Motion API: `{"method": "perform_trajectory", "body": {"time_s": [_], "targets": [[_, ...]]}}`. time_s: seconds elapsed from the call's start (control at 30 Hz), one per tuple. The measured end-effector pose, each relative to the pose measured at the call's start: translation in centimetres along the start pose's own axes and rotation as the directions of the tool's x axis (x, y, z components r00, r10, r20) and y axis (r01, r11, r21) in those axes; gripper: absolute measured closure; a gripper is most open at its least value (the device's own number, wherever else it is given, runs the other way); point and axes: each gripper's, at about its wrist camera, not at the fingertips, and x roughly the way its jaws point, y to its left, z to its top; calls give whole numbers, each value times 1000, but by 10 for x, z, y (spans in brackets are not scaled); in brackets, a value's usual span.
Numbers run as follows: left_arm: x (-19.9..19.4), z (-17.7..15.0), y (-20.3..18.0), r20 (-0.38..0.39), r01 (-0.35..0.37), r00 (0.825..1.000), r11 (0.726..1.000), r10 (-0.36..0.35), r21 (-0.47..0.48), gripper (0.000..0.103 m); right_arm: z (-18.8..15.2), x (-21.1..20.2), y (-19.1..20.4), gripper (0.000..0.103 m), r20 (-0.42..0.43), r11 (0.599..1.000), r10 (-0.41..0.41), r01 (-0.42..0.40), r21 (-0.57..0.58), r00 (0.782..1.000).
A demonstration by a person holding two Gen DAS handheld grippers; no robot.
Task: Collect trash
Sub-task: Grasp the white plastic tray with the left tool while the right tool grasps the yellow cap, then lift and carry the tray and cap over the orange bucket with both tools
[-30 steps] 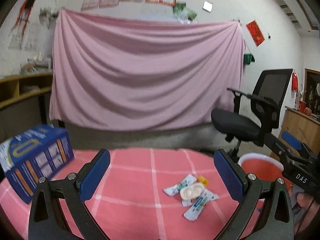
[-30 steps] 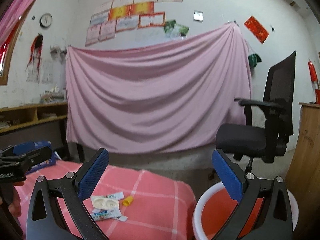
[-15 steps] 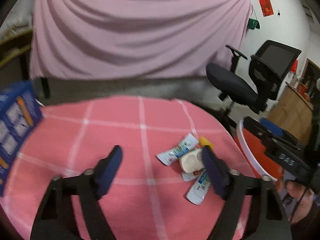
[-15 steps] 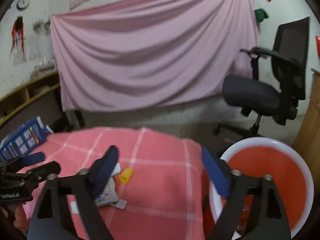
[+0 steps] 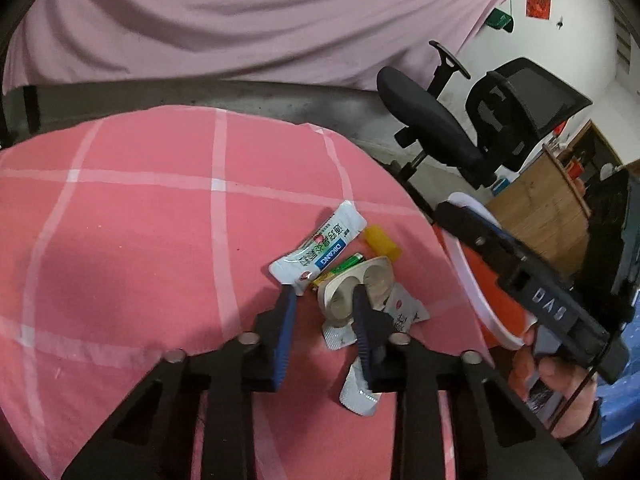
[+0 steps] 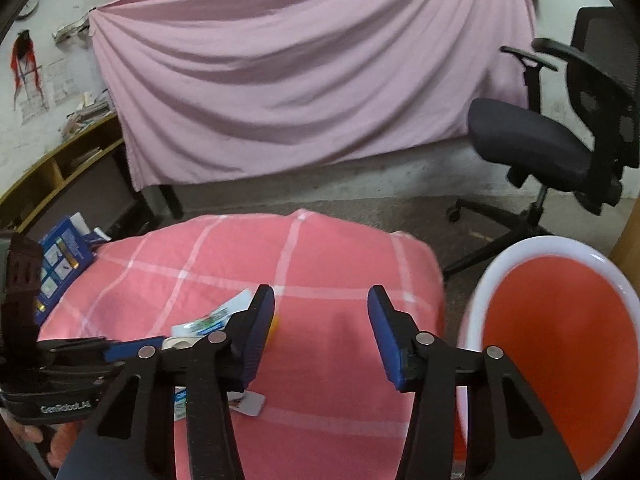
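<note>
The orange bin [image 6: 560, 344] with a white rim stands on the floor just right of the table, and nothing shows on the part of its inside that is in view. The trash lies in a small heap near the right edge of the pink checked tablecloth [image 5: 140, 240]: a white sachet [image 5: 320, 254] with blue and green print, a yellow cap [image 5: 382, 242], a green battery [image 5: 344, 266] and a cream two-well blister tray [image 5: 358, 288] on flat foil wrappers. The left gripper [image 5: 324, 300] is partly closed around the tray's near-left end, one pad lying over the tray. The right gripper [image 6: 322, 308] hangs open over bare cloth, beside the bin.
</note>
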Motion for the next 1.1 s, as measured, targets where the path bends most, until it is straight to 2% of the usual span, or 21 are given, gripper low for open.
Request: {"method": "perform_trajectory", "body": {"time_s": [0.07, 0.2, 0.33, 0.4, 0.5, 0.6, 0.67, 0.87, 0.97, 1.1], "targets": [[0, 2, 4, -9, 1, 1000, 1000, -1, -13, 95, 1, 6, 5, 58, -26, 1000, 10, -10, -8, 1000], [-7, 1, 7, 6, -6, 1000, 1000, 6, -22, 96, 0, 19, 16, 64, -80, 999, 24, -27, -33, 996], [-20, -6, 10, 38, -83, 996, 996, 84, -18, 96, -1, 30, 25, 69, -133, 997, 45, -53, -55, 990], [-30, -12, 16, 62, -113, 992, 993, 114, -29, 96, -2, 37, 27, 73, -165, 997, 31, -43, -70, 986], [-43, -21, 30, 90, -116, 988, 990, 123, -77, 96, -3, 45, 28, 81, -208, 997, 18, -33, -73, 978], [-47, -24, 40, 104, -101, 988, 987, 114, -125, 96, -5, 45, 25, 90, -221, 996, 57, -72, -60, 973], [-47, -23, 40, 111, -85, 989, 987, 101, -135, 96, -5, 43, 23, 90, -217, 995, 73, -86, -51, 973], [-61, -26, 38, 190, -68, 978, 990, 91, -125, 96, -4, 25, 23, 90, -131, 993, 109, -115, -39, 985], [-68, -29, 37, 237, -56, 968, 992, 83, -116, 96, -5, -1, 31, 90, -17, 986, 135, -136, -92, 991], [-79, -32, 26, 308, -28, 950, 997, 47, -67, 96, -10, -32, 44, 90, 146, 975, 162, -136, -178, 976]]}}
